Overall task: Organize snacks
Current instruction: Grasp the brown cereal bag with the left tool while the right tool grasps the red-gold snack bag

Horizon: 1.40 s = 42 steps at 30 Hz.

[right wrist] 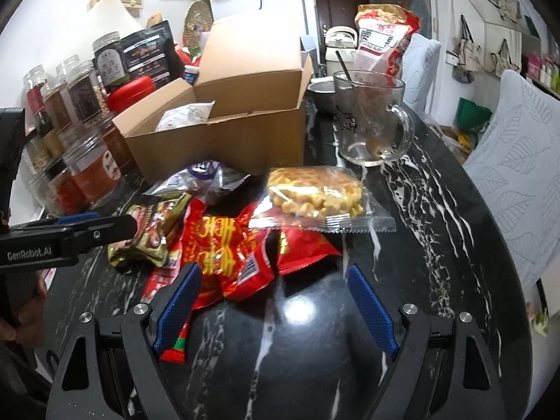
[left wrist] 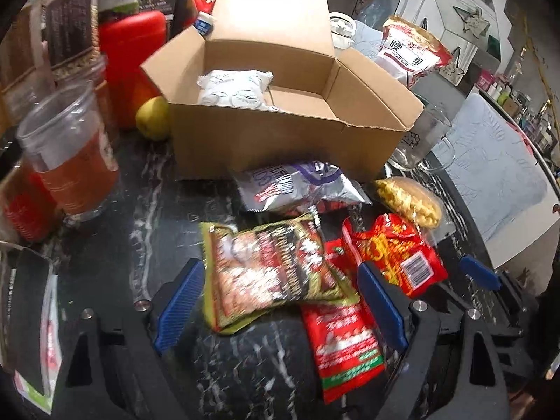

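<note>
At six o'clock of the cardboard box [left wrist: 280,140], the left gripper [left wrist: 280,301] straddles the green packet [left wrist: 266,273], fingers wide. Right gripper [right wrist: 276,301] hovers wide, empty. Packing seems barely begun; next, I judge, close and lift.

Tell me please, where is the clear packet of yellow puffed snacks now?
The clear packet of yellow snacks lies on the black marble table, in front of the glass mug and right of the cardboard box; its near edge overlaps a red packet.
</note>
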### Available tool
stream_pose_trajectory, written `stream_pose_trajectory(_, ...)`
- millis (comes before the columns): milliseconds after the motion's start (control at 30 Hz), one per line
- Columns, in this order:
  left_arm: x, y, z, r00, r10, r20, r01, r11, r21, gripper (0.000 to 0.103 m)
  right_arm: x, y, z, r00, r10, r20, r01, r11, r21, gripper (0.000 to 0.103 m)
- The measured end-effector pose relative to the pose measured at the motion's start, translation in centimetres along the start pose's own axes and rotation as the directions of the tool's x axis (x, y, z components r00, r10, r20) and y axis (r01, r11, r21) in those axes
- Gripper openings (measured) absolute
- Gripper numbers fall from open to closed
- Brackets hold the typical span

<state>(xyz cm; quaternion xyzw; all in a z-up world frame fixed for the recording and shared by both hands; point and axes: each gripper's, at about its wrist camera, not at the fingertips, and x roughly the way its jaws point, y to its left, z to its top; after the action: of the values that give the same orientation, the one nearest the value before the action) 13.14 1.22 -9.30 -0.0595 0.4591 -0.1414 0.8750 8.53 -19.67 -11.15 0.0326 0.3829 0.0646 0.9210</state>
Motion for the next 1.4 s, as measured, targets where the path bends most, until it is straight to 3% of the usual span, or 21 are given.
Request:
stream_pose_trajectory(100,1.0,-0.6,0.5,1.000,0.006,-0.009,-0.006,1.000,0.006,0.089,0.3,-0.5,0.1,1.000,-0.005,-0.003,0.005,1.000,0.011,0.086)
stream_pose_trajectory(233,2.8,-0.8,0.8,0.989,0.146,-0.039,-0.146,0.989,0.016,0.089,0.4,-1.2,0.3,1.000,0.012,-0.007,-0.012,0.999,0.041,0.086)
stream_pose_trajectory(467,4.8,1.4,0.6,0.988,0.110,-0.105,-0.121,0.988,-0.100,0.091,0.5,-1.6,0.4,1.000,0.027,-0.005,-0.027,0.997,0.065,0.086)
stream_pose_trajectory(633,5.7,0.8,0.5,0.973,0.207,-0.100,-0.209,0.978,-0.003,0.102,0.5,-1.5,0.3,0.999,0.036,-0.010,-0.036,0.997,0.067,0.086)
stream_pose_trajectory(867,6.1,1.1,0.4,0.981,0.185,-0.052,-0.185,0.983,0.018,0.102,0.4,-1.4,0.2,0.999,0.037,-0.012,-0.037,0.997,0.067,0.086)
stream_pose_trajectory(933,5.6,1.1,0.5,0.984,0.175,-0.027,-0.174,0.984,0.040,0.084,0.4,-1.4,0.2,0.999,0.035,-0.014,-0.034,0.997,0.068,0.086)
stream_pose_trajectory(1067,4.9,1.5,0.3,0.991,0.134,-0.025,-0.133,0.990,0.040,0.065,0.5,-1.3,0.0,0.999,0.044,-0.020,-0.043,0.996,0.075,0.086)
stream_pose_trajectory(1400,1.5,1.1,-2.8,0.997,0.072,-0.026,-0.071,0.997,0.028,0.062,-0.1,0.0,-0.7,0.998,0.058,-0.023,-0.056,0.997,0.050,0.086)
